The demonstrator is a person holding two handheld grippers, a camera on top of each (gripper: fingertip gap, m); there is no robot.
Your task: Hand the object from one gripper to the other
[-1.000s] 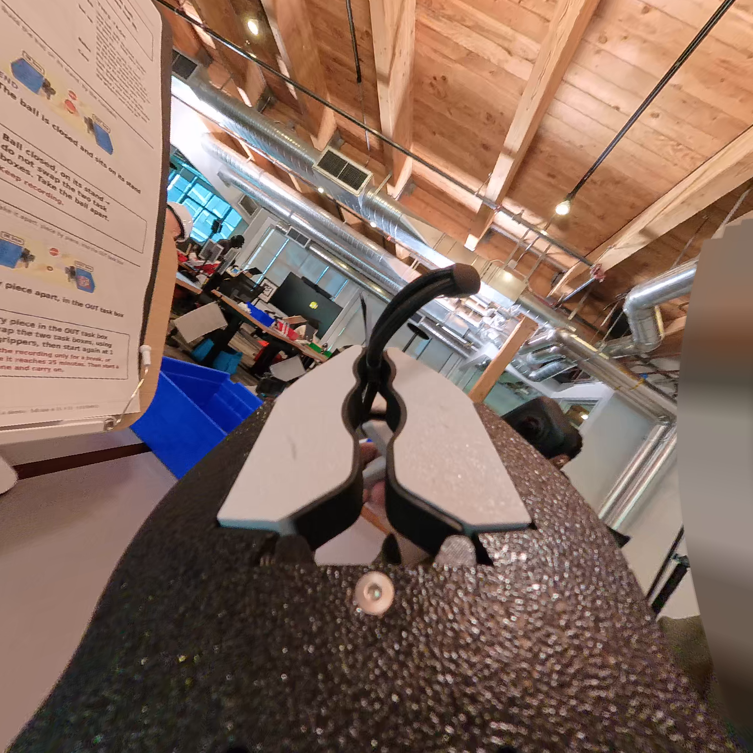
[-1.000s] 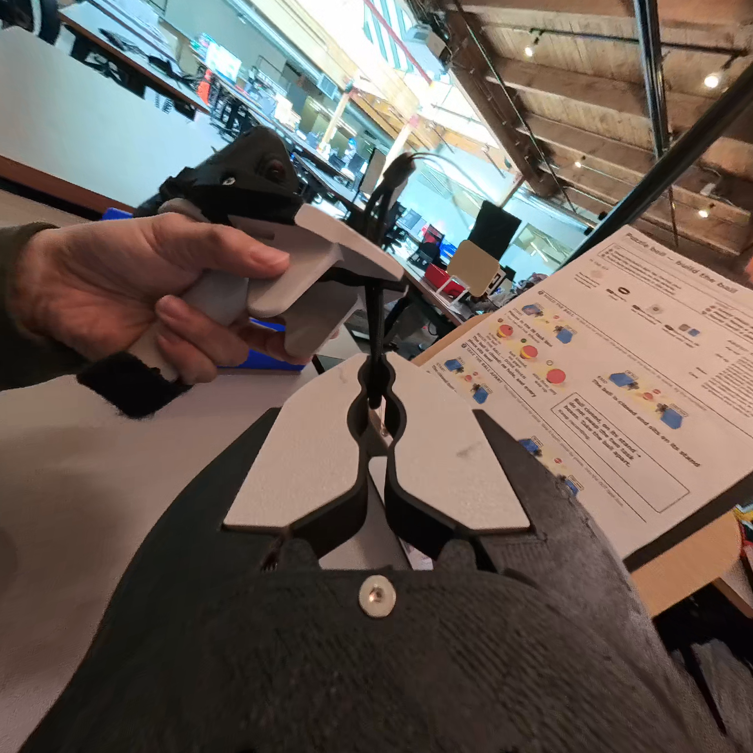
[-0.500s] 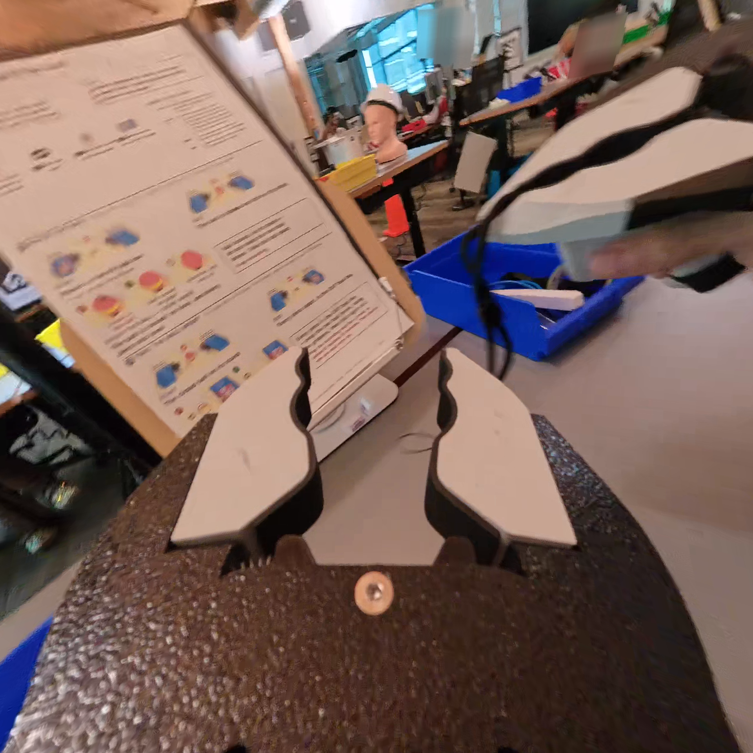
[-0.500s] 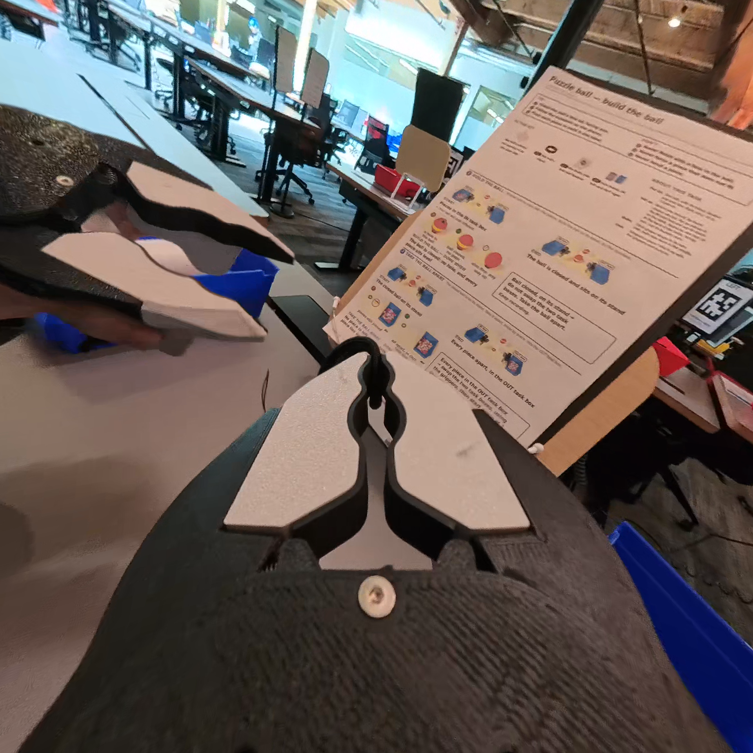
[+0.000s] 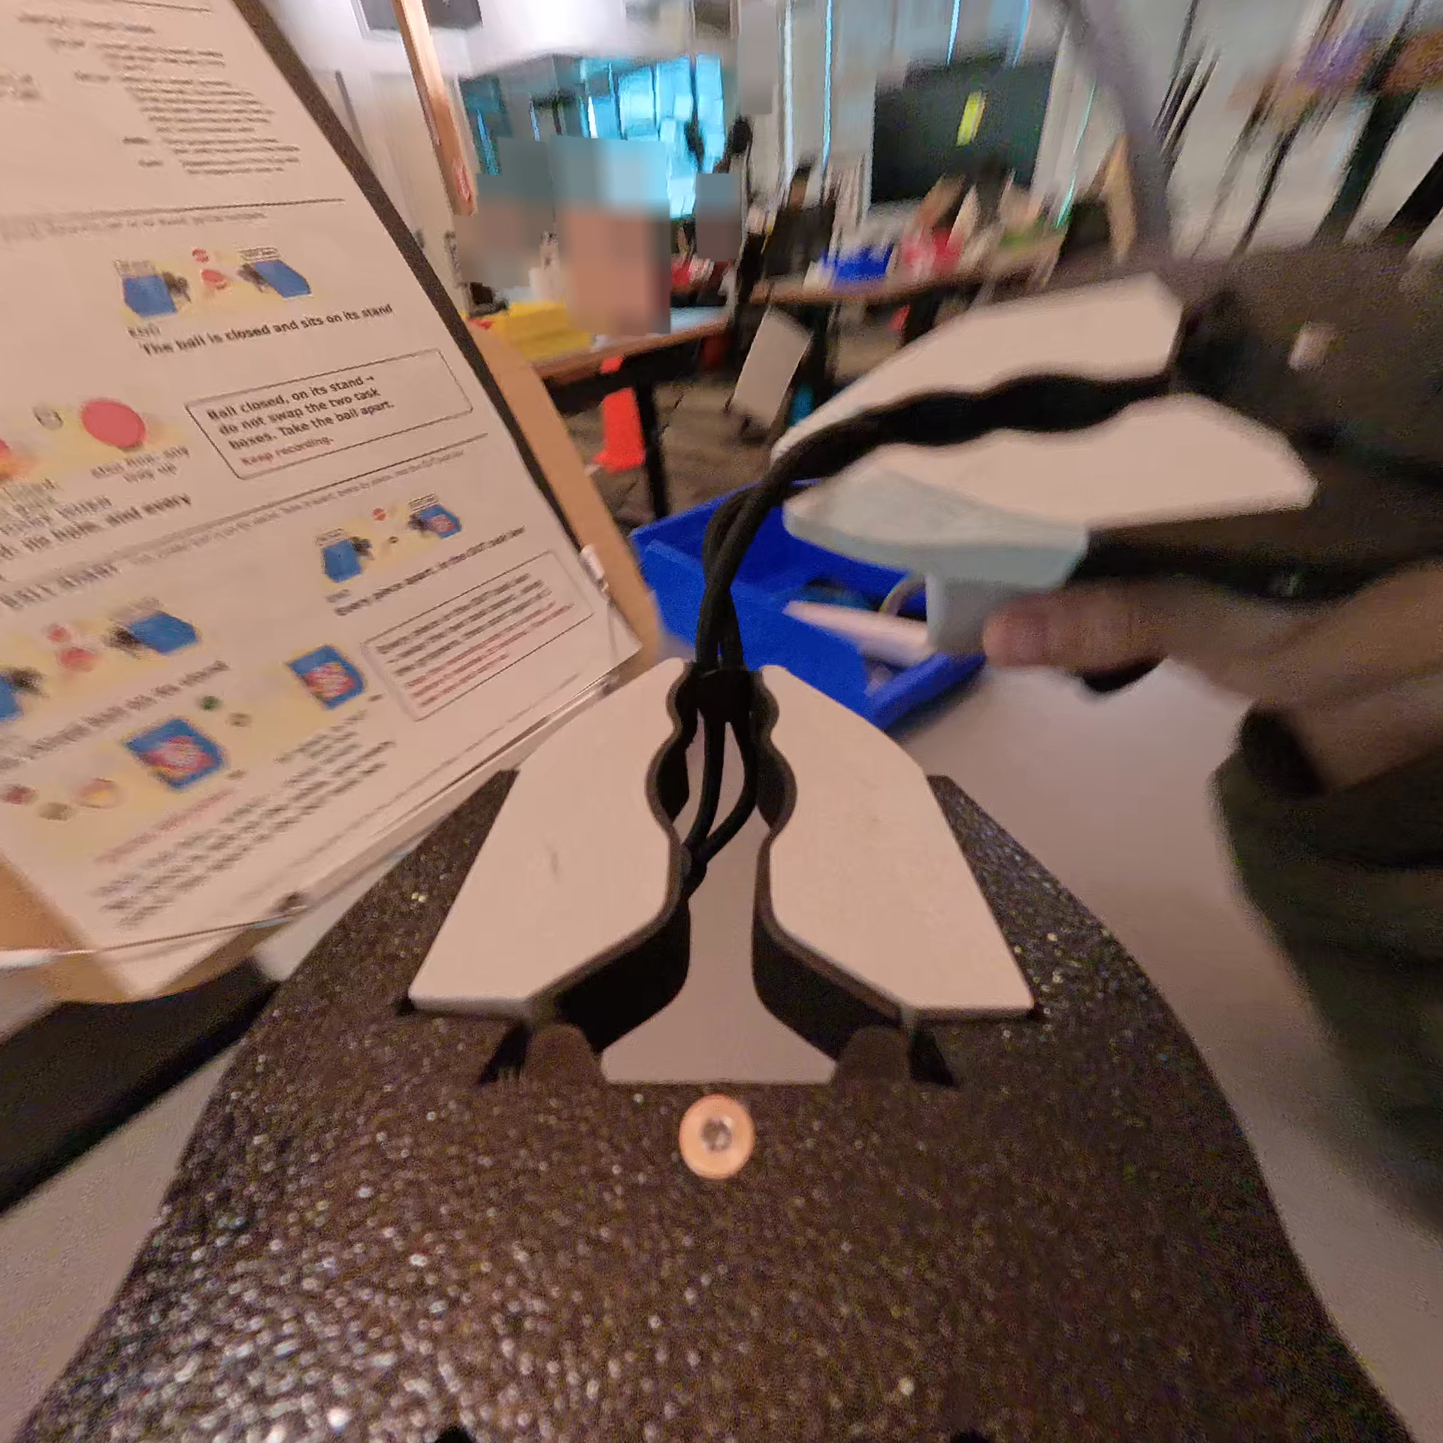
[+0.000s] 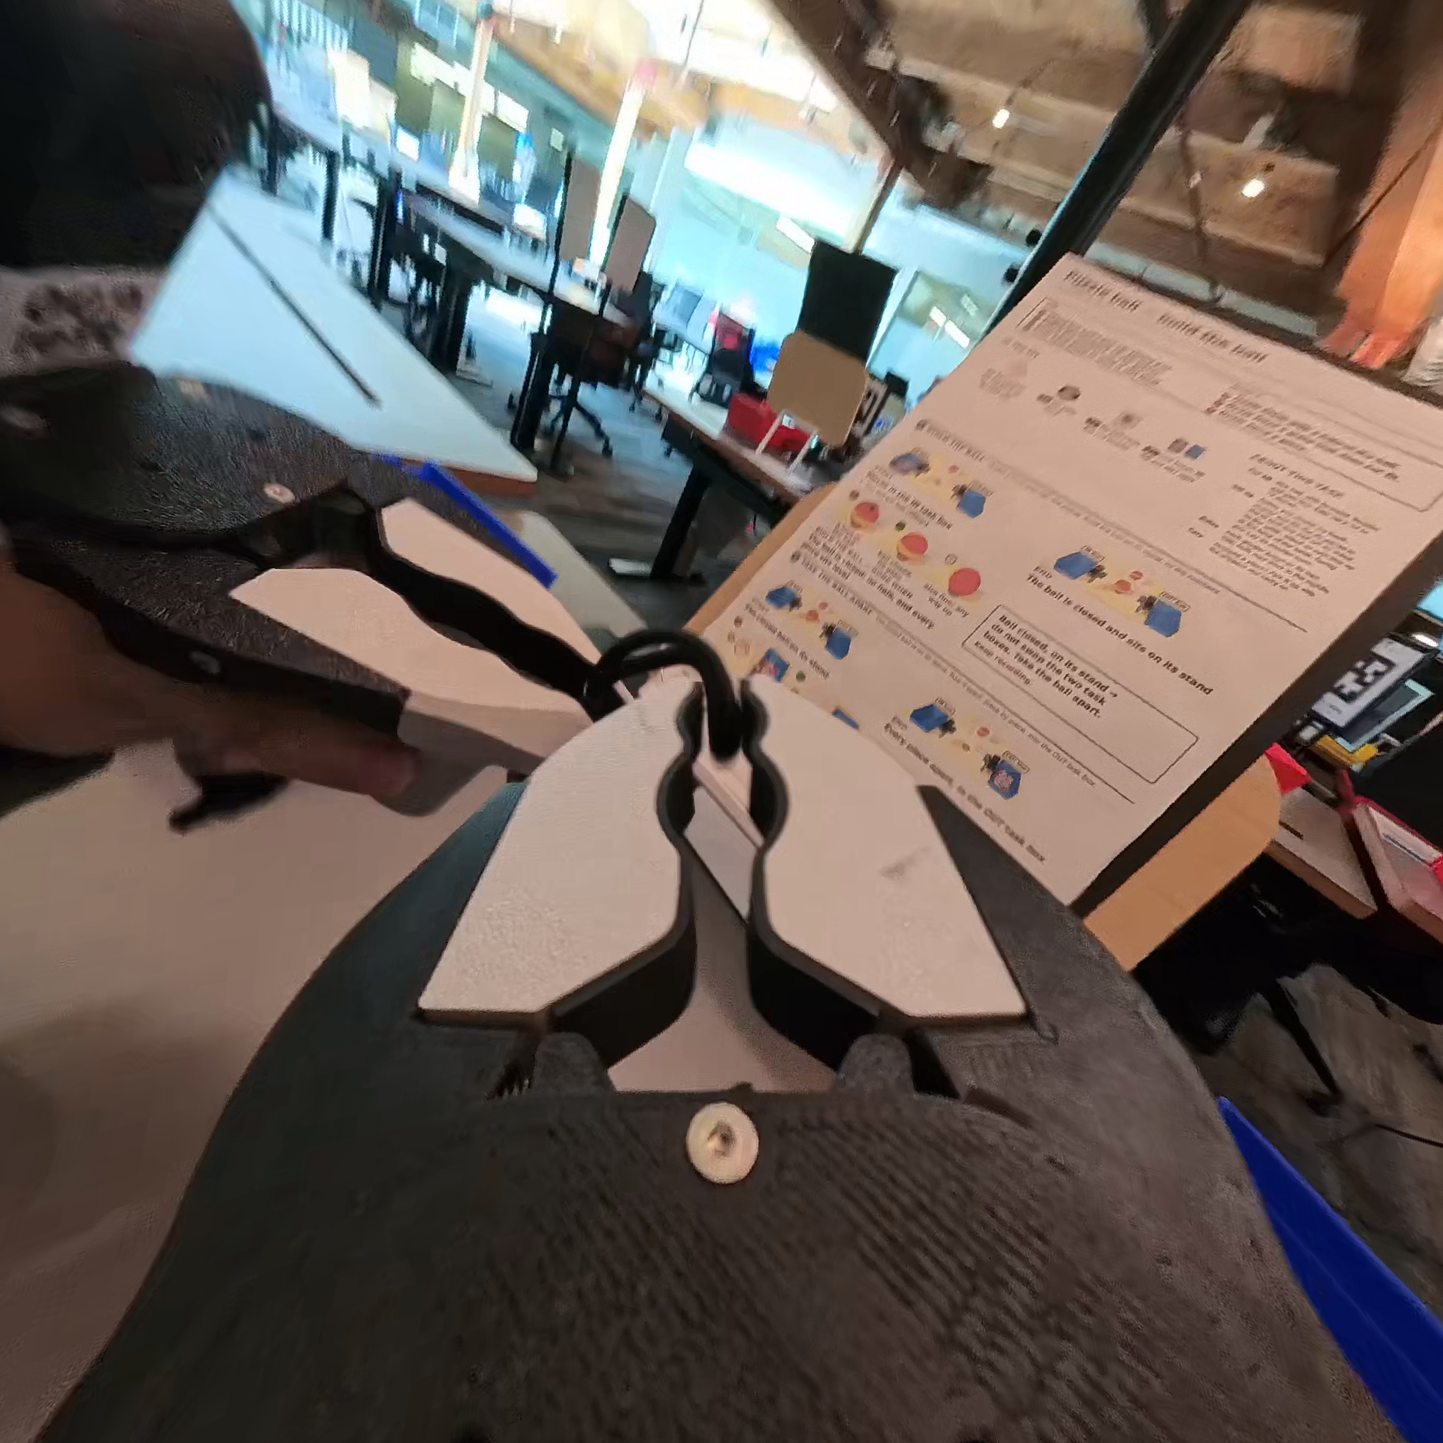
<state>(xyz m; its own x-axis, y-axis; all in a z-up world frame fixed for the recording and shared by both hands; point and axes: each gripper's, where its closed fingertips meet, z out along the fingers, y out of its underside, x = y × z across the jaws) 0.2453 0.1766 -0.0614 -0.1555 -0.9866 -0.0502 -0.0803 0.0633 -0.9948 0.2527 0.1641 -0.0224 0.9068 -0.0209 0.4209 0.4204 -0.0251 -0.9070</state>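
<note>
Both grippers are pinching the same thing, a bundle of thin black cords [image 5: 722, 593], up in the air above the pale tabletop [image 5: 1093, 796] and just beside the printed instruction sheet [image 5: 234, 484] propped on its board. The left gripper [image 5: 718, 687] has its jaws drawn in narrow, the tips nipping the cords where they are bound together, with loose strands trailing back between the grey fingers [image 5: 578, 843]. From there the bundle arcs up and away from the sheet into the right gripper [image 5: 789, 461], whose jaws are likewise closed on it; a person's hand [image 5: 1156, 632] wraps that gripper's handle. Seen from the right gripper [image 6: 718, 703] itself, the cord [image 6: 664, 648] makes a short dark loop from its pinched tips across to the tips of the left gripper [image 6: 601, 695], which comes in from the side away from the sheet. A blue bin [image 5: 781, 601] sits on the tabletop just past the sheet's lower corner, below the cords.
</note>
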